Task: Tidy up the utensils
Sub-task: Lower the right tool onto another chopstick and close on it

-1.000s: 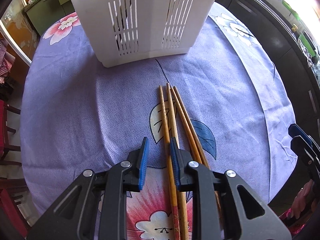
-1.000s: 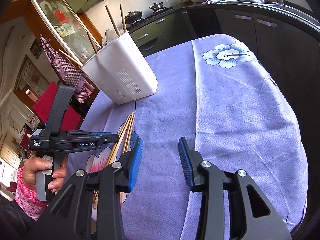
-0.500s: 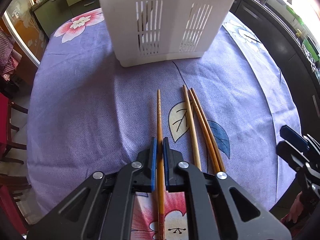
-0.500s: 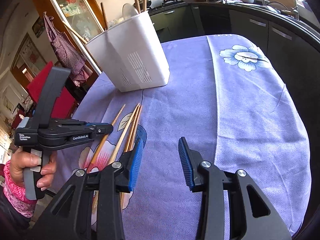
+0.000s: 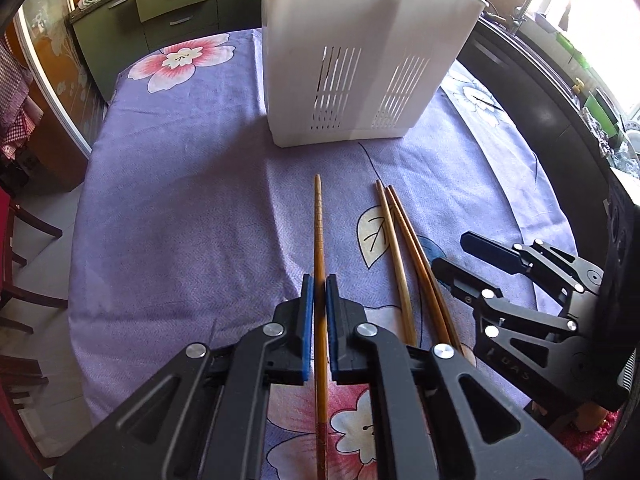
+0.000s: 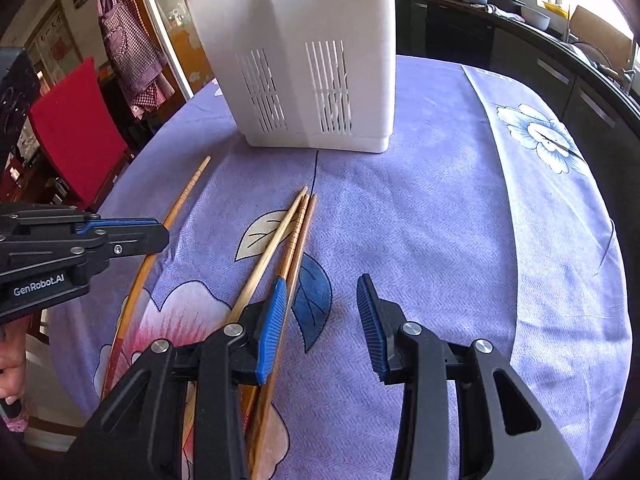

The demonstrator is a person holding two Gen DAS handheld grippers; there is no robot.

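On your tabletop point(image 5: 168, 216), the holder point(image 5: 360, 60) stands toward the far edge; three chopsticks point(image 5: 404, 256) lie before it, one chopstick point(image 5: 319, 224) left of them.

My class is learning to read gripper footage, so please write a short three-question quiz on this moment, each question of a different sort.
1. True or false: the left hand-held gripper is shut on a chopstick.
2. How many loose chopsticks lie together on the tablecloth? A) two B) three C) five
3. Fill in: the right hand-held gripper is ____, with nothing between its pads.

Key: 1 true; 2 B; 3 open. The white utensil holder stands upright beyond the chopsticks.
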